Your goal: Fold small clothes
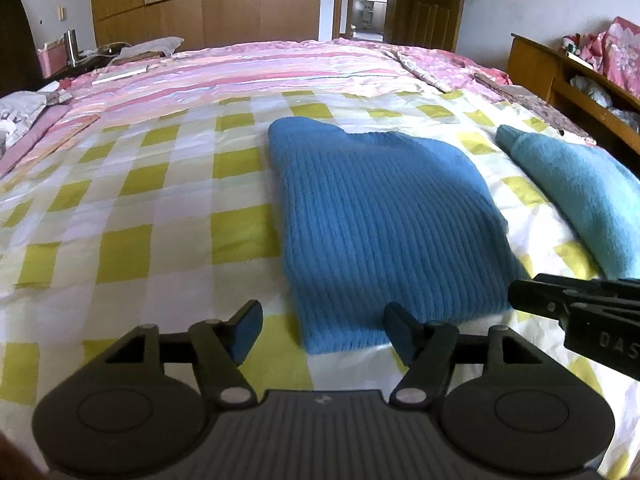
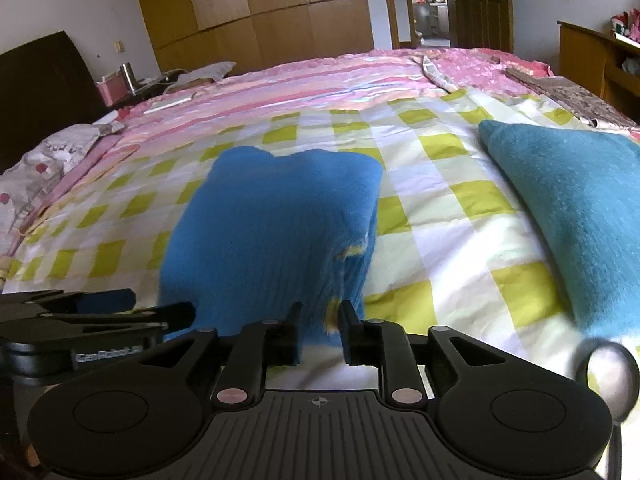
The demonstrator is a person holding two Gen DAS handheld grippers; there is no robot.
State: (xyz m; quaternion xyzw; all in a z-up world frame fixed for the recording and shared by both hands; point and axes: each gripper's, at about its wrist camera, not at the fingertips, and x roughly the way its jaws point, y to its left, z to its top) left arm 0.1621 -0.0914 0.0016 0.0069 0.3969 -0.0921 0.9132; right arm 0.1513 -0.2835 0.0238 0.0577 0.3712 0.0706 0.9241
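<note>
A blue ribbed knit garment point(image 1: 384, 216) lies folded on the yellow-checked sheet point(image 1: 140, 200). My left gripper point(image 1: 324, 332) is open and empty, just in front of the garment's near edge. My right gripper point(image 2: 320, 332) has its jaws partly closed with the near edge of the blue garment point(image 2: 272, 232) between them; the view is blurred and I cannot tell if it grips. The right gripper also shows at the right edge of the left wrist view point(image 1: 560, 300). A folded teal fuzzy garment point(image 1: 580, 192) lies to the right, also in the right wrist view point(image 2: 568, 216).
A pink striped quilt point(image 1: 260, 68) covers the far half of the bed. A pillow point(image 2: 52, 160) lies at the left. A wooden wardrobe point(image 1: 200, 0) and an open door point(image 1: 428, 0) are behind. A wooden shelf point(image 1: 568, 72) stands at the right.
</note>
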